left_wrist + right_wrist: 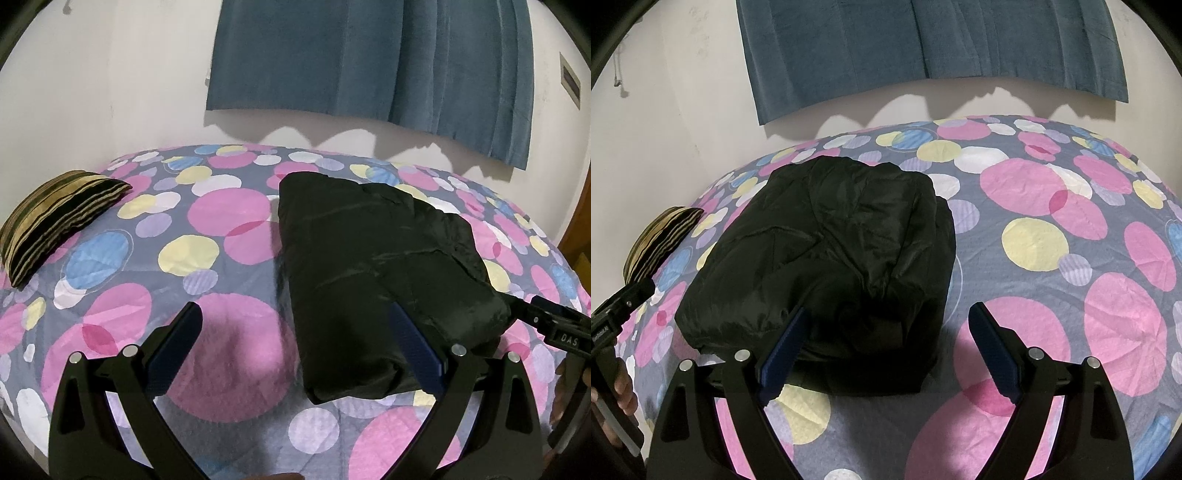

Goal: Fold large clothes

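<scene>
On the bed point(122, 280), a black jacket point(369, 266) lies folded into a thick oblong bundle. Fabric is shiny and creased.

Orientation: long axis runs from the near edge of the bed toward the far wall. In the left wrist view the bundle slants, far end up-left, near end toward the lower right. In the right wrist view it sits left of centre point(827, 251), near end low, far end rounded toward the wall. Which end is collar or hem: cannot tell.

Left gripper point(295, 347): jaws wide apart, nothing clamped. Its right finger overlaps the near edge of the jacket in the picture; contact cannot be told. Its left finger is over bare sheet.

Right gripper point(886, 343): jaws wide apart, nothing clamped. Its left finger overlaps the jacket's near right corner; its right finger is over bare sheet.

Each gripper shows at the edge of the other's view. A hand point(622, 391) holds the left one.

Surface: sheet is grey-blue with pink, yellow, blue and white circles, lightly wrinkled. A striped cushion point(55, 221) lies at the far left, well apart from the jacket.

Room: pale wall point(92, 92) behind the bed; a blue curtain point(369, 55) hangs above it, casting a scalloped shadow.
</scene>
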`<state>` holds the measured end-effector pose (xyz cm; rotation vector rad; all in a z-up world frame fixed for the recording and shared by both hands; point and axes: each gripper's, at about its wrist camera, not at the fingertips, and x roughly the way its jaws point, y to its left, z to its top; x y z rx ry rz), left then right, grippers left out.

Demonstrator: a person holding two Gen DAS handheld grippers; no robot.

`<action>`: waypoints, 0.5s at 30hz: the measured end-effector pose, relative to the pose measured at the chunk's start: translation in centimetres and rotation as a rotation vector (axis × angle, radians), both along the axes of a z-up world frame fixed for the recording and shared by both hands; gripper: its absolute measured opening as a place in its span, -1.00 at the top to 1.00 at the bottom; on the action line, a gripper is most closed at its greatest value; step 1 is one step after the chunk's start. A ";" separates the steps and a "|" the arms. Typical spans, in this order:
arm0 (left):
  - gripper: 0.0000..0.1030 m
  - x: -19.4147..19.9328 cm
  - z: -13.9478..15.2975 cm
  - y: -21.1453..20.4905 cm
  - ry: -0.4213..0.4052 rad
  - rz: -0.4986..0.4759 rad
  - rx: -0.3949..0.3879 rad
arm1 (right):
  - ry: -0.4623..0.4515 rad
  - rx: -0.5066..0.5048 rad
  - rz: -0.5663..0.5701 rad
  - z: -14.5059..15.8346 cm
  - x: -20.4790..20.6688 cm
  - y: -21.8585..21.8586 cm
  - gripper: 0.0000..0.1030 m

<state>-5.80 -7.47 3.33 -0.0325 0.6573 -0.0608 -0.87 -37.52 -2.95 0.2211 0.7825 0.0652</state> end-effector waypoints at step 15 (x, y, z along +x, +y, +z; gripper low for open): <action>-0.95 1.2 -0.5 3.0 0.007 0.104 0.040 | 0.012 -0.036 0.010 -0.4 -0.7 -1.8 -0.69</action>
